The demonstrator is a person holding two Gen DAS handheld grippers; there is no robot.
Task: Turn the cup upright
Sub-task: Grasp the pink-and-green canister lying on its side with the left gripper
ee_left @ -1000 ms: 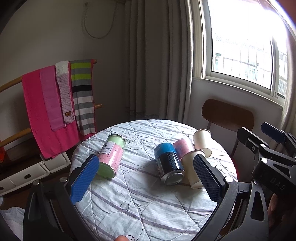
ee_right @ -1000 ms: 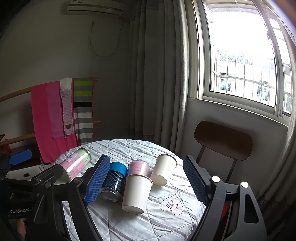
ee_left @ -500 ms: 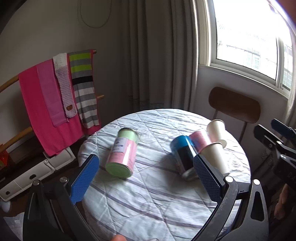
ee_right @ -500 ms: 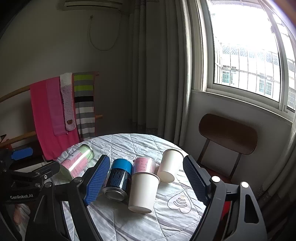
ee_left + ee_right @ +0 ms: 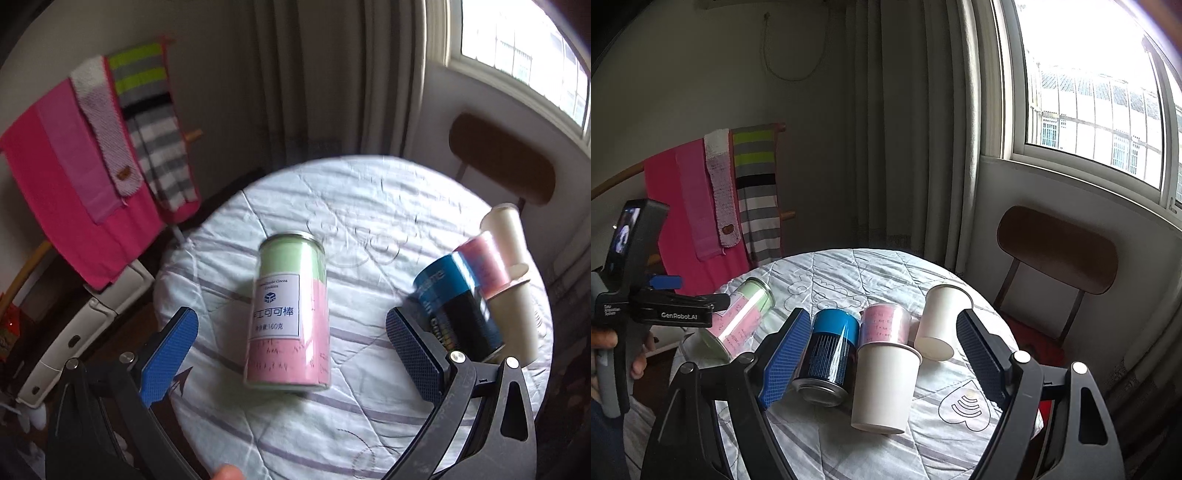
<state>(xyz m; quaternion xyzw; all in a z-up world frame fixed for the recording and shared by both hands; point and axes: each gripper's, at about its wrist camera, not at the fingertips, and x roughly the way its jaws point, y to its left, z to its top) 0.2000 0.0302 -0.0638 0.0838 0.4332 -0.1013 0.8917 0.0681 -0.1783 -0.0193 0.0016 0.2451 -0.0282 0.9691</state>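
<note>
Two grippers hang over the round bench [image 5: 849, 269], and only the left one has shifted view. Left gripper [image 5: 291, 354]: fingers spread wide, nothing between them; the pink-and-green canister [image 5: 290, 317], lying on its side, now sits centred between the fingers, where a second ago it lay far toward the left finger and smaller. The blur suggests the hand is swinging toward it. Right gripper [image 5: 879, 354]: fingers likewise released and empty, with the framing nearly unchanged from the earlier frames. Between its fingers stand the near paper cup [image 5: 884, 387], mouth down on the quilted cloth, and the far paper cup [image 5: 942, 321], also inverted and leaning slightly. Just beside the left finger lies the blue can [image 5: 829, 354]; behind the near cup sits a pink tub [image 5: 884, 325]. Judgement: no cup has been touched yet, so the flip has not begun; the right gripper appears better placed for the near cup, while the left gripper's turn toward the canister points away from the cups.
</note>
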